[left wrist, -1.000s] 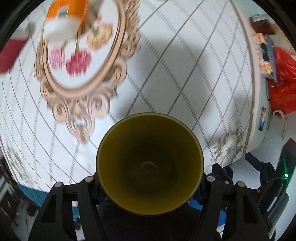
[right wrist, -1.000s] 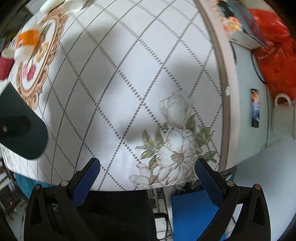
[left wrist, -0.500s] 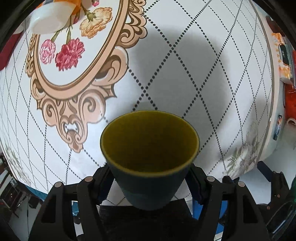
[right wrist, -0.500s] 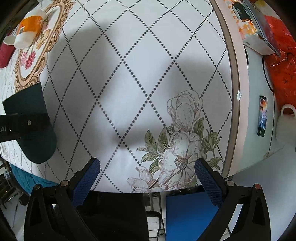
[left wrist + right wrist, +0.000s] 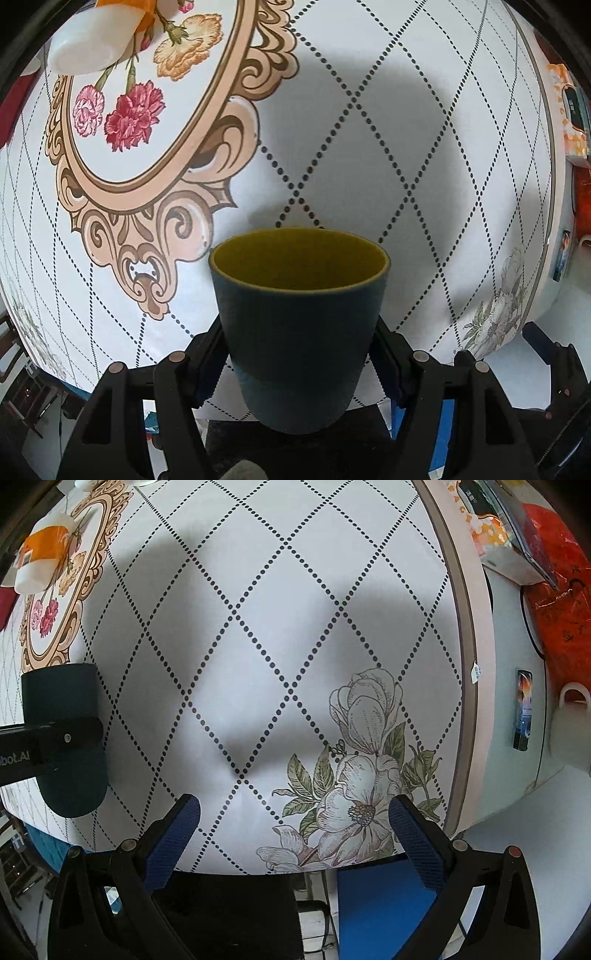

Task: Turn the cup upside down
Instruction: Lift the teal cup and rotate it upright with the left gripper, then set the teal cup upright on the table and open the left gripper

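Observation:
A dark teal cup (image 5: pixel 299 332) with a yellow-green inside is clamped between the fingers of my left gripper (image 5: pixel 299 354). Its mouth points away from the camera toward the table, tilted so I see the outer wall and the rim. In the right wrist view the same cup (image 5: pixel 66 746) hangs above the table's left edge, held by the left gripper's finger (image 5: pixel 62 734). My right gripper (image 5: pixel 293 819) is open and empty over the table's near edge, above a printed flower.
The round table (image 5: pixel 258 646) has a white cloth with dotted diamonds and an ornate flower medallion (image 5: pixel 140 122). An orange-and-white container (image 5: pixel 40 565) lies on the medallion. Past the table's right edge are an orange bag (image 5: pixel 557 583) and a white mug (image 5: pixel 572 731).
The cup in my left gripper has tipped further: before I looked straight into it, now I see its outer wall and rim. The right gripper has stayed open and nearly still.

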`<state>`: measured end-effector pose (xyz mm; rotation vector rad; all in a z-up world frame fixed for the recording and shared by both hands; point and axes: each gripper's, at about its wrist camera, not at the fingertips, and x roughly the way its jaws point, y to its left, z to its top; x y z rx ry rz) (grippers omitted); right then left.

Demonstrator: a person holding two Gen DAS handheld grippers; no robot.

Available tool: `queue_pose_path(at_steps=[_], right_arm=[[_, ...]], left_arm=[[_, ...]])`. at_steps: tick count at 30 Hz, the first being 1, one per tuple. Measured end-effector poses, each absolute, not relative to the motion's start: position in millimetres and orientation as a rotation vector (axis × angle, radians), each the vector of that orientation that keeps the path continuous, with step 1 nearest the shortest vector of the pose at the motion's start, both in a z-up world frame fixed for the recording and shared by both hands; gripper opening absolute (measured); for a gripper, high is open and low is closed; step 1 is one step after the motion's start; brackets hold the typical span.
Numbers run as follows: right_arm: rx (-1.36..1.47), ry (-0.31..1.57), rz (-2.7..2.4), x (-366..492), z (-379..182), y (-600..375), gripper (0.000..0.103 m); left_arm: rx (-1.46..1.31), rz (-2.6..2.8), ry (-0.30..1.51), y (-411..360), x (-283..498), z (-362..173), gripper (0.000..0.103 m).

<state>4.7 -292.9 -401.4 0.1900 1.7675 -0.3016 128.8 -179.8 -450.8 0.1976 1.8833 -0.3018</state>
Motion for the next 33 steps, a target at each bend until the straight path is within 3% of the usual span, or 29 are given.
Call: queue_pose_path(at_steps=[4,12,24,33], right_arm=[[0.185,1.771,-0.299,9,-402,-287,0.103],[0.197,1.759,-0.294,9,-398,-280,0.103],[0.468,1.57,-0.16,20,-350,-250,0.103],[0.588,1.613,-0.08,47,-382,-202,0.091]], left_arm=[[0.189,-0.306,1.87,-170,132,-447,0.088],[0.179,-0.322,1.826,-153,139,-432,0.089],[0.086,-0.208,1.558,-55,140,-331,0.09],[0.077,-0.067,1.593,-7,101,-370,0.09]])
